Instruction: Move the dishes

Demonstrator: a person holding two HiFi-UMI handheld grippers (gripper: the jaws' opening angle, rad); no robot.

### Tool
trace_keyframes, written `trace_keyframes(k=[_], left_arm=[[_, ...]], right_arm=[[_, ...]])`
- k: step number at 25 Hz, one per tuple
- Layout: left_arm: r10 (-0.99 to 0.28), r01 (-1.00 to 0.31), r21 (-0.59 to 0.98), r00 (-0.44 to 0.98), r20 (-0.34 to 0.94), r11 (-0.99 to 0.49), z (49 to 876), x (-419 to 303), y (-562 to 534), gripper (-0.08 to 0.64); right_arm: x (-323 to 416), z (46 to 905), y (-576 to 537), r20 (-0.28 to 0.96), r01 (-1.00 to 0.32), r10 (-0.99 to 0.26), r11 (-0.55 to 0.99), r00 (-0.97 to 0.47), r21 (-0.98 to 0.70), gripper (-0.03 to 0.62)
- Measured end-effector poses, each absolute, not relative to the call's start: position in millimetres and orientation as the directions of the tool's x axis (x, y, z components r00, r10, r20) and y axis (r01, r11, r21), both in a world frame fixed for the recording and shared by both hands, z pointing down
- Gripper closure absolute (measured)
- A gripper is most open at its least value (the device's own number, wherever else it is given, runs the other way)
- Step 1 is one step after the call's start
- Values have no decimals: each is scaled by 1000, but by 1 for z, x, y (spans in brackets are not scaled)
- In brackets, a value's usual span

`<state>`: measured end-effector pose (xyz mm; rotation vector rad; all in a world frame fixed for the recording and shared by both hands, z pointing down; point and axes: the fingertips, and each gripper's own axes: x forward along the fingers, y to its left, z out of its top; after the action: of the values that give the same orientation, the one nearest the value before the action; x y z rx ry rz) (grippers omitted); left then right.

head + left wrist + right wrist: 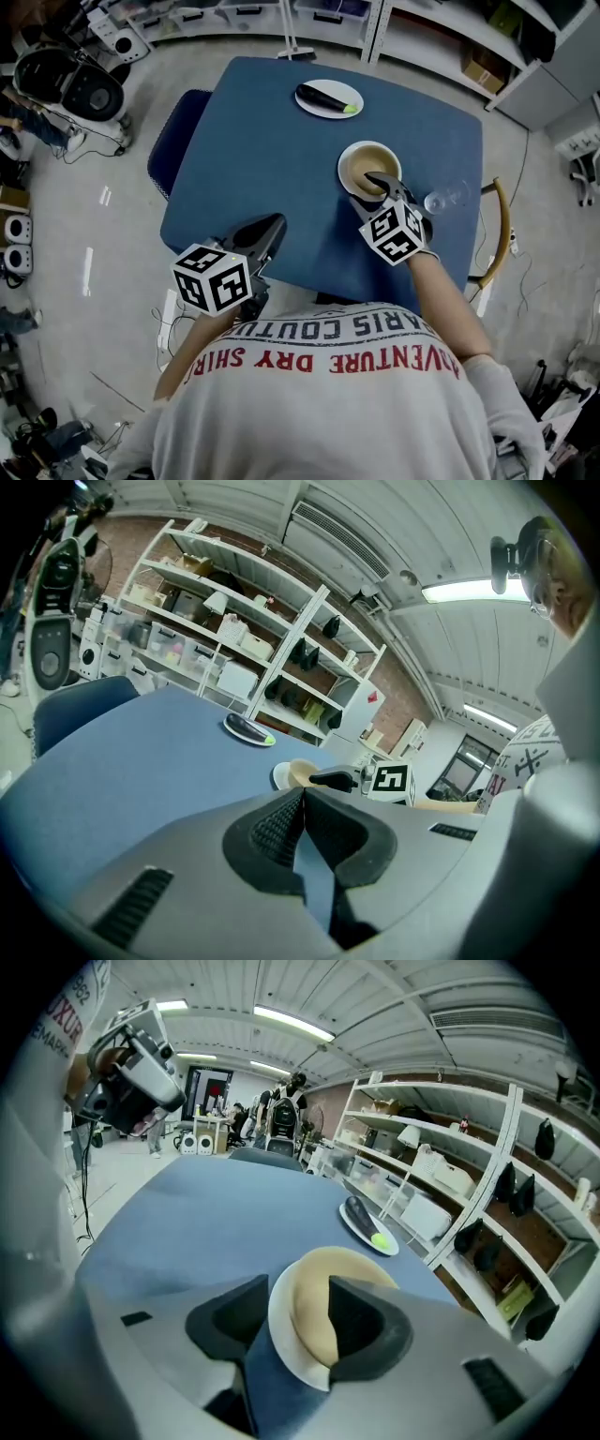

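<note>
A white bowl [361,161] with a beige inside stands on the blue table [272,141], right of centre. My right gripper [380,184] straddles its near rim, one jaw inside and one outside, and is shut on it. The right gripper view shows the bowl [314,1307] between the jaws of the right gripper [298,1288]. Farther back sits a white plate [330,98] with a dark eggplant on it. My left gripper [272,225] hovers near the table's front edge, shut and holding nothing, its pads meeting in the left gripper view [302,794].
A clear glass [445,198] stands just right of the bowl, close to my right gripper. A blue chair [178,131] is tucked at the table's left side and a wooden chair [503,234] at its right. Shelving lines the far wall.
</note>
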<state>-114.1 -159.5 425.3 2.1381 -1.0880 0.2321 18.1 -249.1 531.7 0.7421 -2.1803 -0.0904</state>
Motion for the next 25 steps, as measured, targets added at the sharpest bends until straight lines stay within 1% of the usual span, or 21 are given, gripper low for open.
trace_keyframes(k=[6,13,25], left_arm=[[-641,-768,520,619,454,-374,429,-121,-159,532],[-644,-768,521,618,451,-372,429,-119,-163,532],[-658,-770,526,611,441,-362,426,-123,-154,532]], right_arm=[[16,539,-250,687,-442,-554,822,-470,360,476],[15,541,-252,696,-392,-542,835,-470,386,546],[15,522,-253,676,-405,-558,825,-481,393,555]])
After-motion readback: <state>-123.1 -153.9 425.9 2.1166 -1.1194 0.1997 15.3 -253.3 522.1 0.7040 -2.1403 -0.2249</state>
